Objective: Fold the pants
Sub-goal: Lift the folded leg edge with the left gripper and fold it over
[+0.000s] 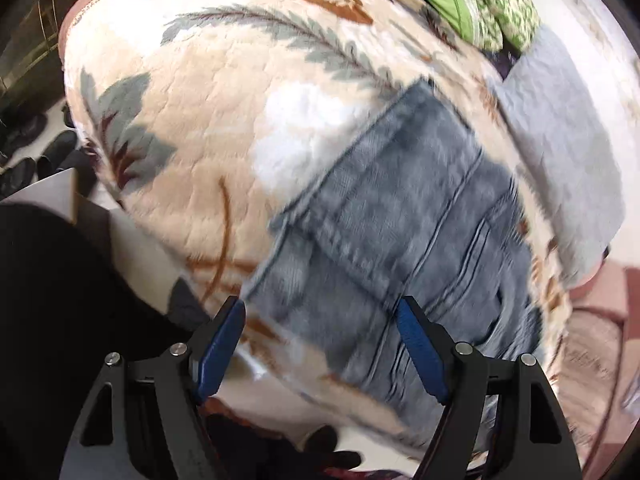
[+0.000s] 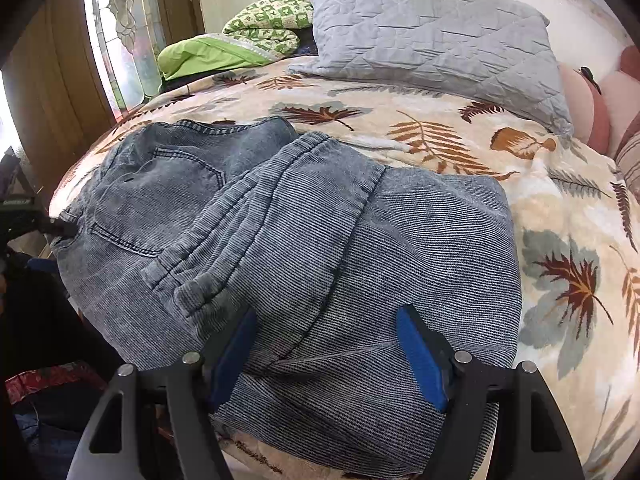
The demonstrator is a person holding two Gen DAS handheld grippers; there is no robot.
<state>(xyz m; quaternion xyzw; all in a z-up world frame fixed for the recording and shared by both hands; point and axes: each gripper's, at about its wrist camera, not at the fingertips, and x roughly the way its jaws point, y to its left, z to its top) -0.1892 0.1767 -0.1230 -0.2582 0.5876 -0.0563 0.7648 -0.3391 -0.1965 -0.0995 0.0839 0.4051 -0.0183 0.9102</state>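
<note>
On the leaf-print blanket (image 2: 460,148), just this side of the grey quilted pillow (image 2: 432,40), I have the pants (image 2: 320,240) lying in a rough, thick bundle: the legs are brought over the seat, the elastic cuffs (image 2: 208,276) resting on top near the back pocket (image 2: 160,200). I judge the fold partly made and not yet tidy, with the layers skewed and one edge bulging toward me.

The cloth is ribbed, washed blue, denim-like. I expect it to be soft and floppy but fairly heavy for its size, with enough grip on the fleecy blanket that it will drag, not slide. Nothing fragile here. I would pinch through all layers at a thick seam or the folded edge nearest me, since a single layer would peel away and undo the stack.

My right gripper (image 2: 326,356) hangs over the near edge of the pants, its blue pads (image 2: 420,360) apart with cloth below them but nothing pinched. My left gripper (image 1: 322,350) is likewise spread wide and empty, above the pants' edge where it meets the blanket; that view is smeared, so I cannot tell whether a pad touches fabric.

Beyond the pillow lie green bedclothes (image 2: 224,48), and past those a patterned glass door (image 2: 120,20).
</note>
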